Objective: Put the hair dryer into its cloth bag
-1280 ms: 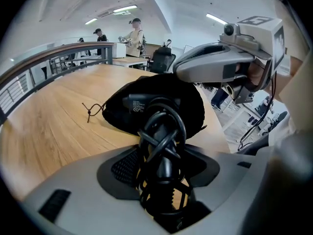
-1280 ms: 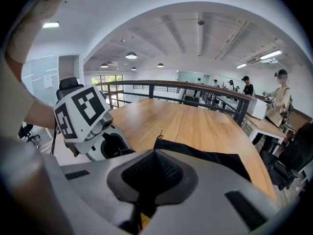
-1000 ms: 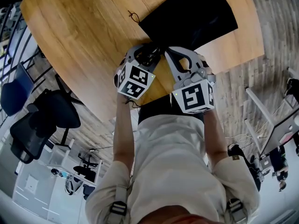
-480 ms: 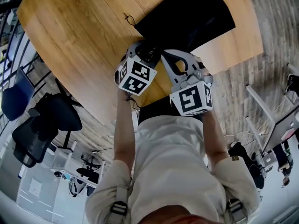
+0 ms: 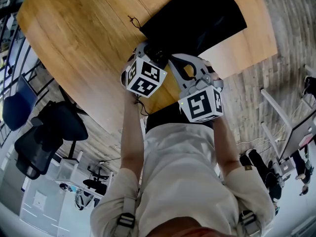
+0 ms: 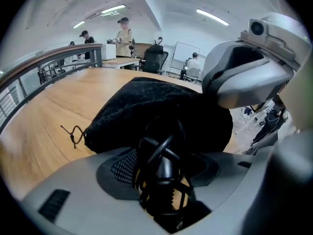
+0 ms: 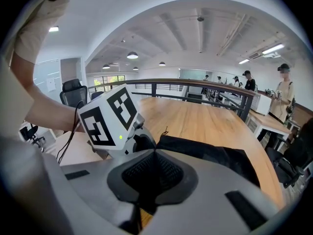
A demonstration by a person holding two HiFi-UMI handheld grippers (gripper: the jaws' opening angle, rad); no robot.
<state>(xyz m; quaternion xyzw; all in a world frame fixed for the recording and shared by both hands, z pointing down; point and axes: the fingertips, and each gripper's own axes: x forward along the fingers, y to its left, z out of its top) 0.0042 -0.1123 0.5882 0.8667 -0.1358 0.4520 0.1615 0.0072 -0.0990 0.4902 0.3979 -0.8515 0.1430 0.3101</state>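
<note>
Two grippers meet mid-frame at the near edge of the black bag (image 5: pixel 197 19), which lies on the tabletop (image 5: pixel 84 38). The left gripper (image 5: pixel 149 53) holds the black dryer (image 6: pixel 164 151) between wide-set jaws, just before the bag. The right gripper (image 7: pixel 152 148) has its jaws closed on the bag's edge.

Both forearms reach forward and down, side by side. The left tongs (image 6: pixel 164 177) stand wide (clamped round the black hair dryer (image 6: pixel 161 141)). The right tongs (image 7: pixel 154 168), just beside them, are pinched together on the cloth bag (image 7: pixel 210 153) edge.
</note>
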